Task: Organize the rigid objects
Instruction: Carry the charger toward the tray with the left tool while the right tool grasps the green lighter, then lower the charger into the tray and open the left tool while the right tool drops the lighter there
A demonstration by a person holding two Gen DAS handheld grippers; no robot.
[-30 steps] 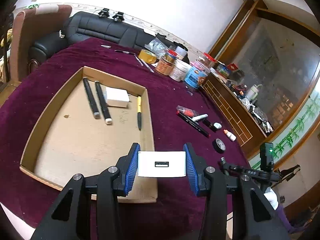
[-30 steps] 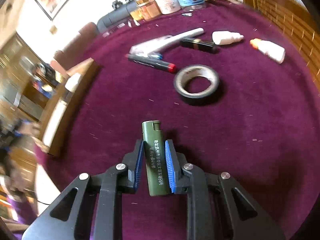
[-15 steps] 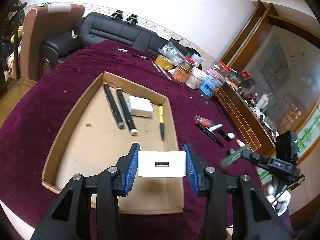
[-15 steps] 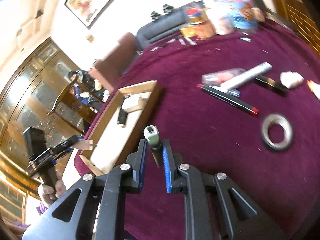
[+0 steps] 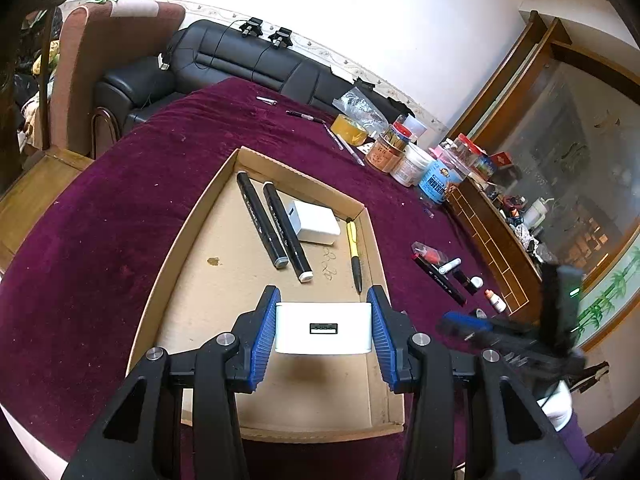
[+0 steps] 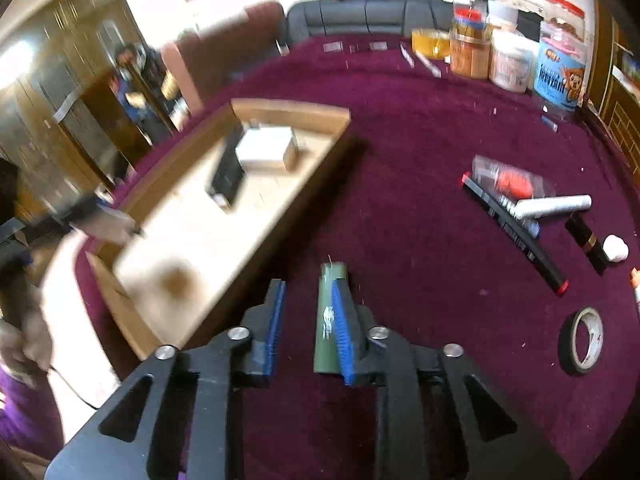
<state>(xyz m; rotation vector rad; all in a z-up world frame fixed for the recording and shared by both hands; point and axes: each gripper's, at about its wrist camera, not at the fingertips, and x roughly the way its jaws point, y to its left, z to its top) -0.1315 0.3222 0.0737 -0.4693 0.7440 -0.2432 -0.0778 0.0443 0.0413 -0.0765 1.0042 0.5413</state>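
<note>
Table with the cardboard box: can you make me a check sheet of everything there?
Surface: purple cloth, lightly speckled.
Job's things: cardboard box holds two black markers, a white block and a yellow pen; tape roll and red-tipped marker lie outside.
Clutter: jars at the far edge.
Grippers: left gripper shut on white charger over the box; right gripper open, green lighter against one pad only.
Cables: thin cords on the sofa.
Surroundings: black sofa, wooden cabinet.
</note>
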